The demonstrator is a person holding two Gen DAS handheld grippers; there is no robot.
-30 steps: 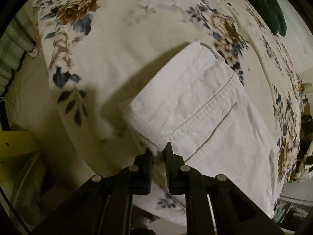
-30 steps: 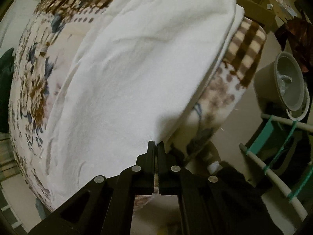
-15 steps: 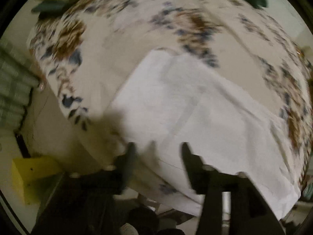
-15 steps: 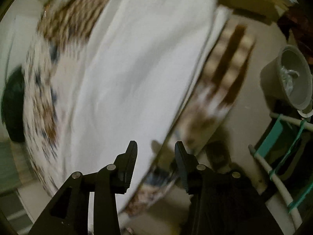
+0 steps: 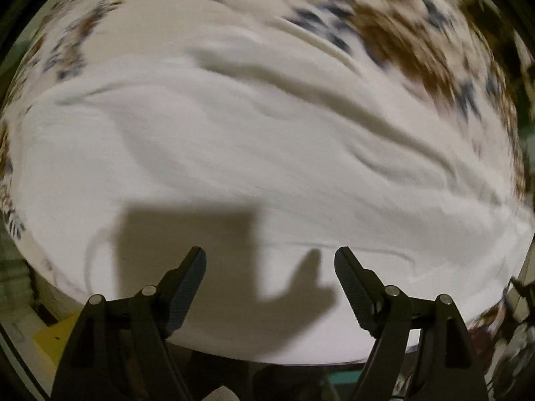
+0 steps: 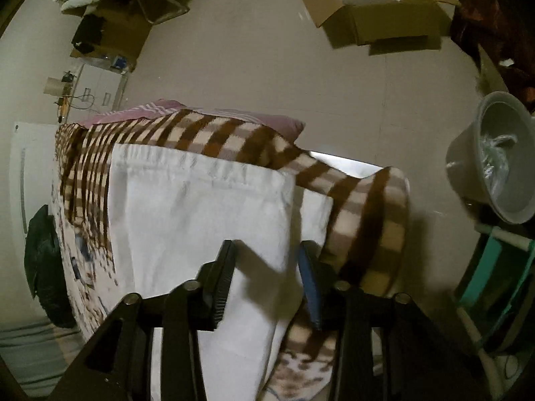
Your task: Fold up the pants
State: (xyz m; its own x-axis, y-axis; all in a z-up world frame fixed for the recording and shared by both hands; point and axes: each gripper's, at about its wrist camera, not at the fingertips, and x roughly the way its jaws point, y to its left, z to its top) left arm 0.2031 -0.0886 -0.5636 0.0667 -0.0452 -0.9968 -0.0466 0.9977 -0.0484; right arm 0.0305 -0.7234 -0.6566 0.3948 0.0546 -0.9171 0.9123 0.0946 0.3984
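1. Broadly, the bed (image 6: 384,207) carries everything: a blanket (image 5: 401,26) with a brown-and-blue flower print covers it, and its far end shows a brown-and-cream check.
2. Spread flat on that blanket lie the white pants (image 5: 234,153), folded lengthwise, running along the bed's near edge; in the right wrist view the pants (image 6: 200,214) reach up to the checked end, where a gathered hem or waistband lies across.
3. A purple striped pillow (image 6: 167,107) sits at the bed's far end, beyond the checked part.
4. On the floor past the bed stand an open cardboard box (image 6: 378,10) and, toward the right, a grey bucket (image 6: 498,157).
5. Over the pants' near edge hovers the left gripper (image 5: 269,260), jaws spread wide, nothing between them; its shadow falls on the cloth.
6. Near the pants' right edge the right gripper (image 6: 265,257) is likewise released, jaws apart, with white cloth seen between them but not pinched.
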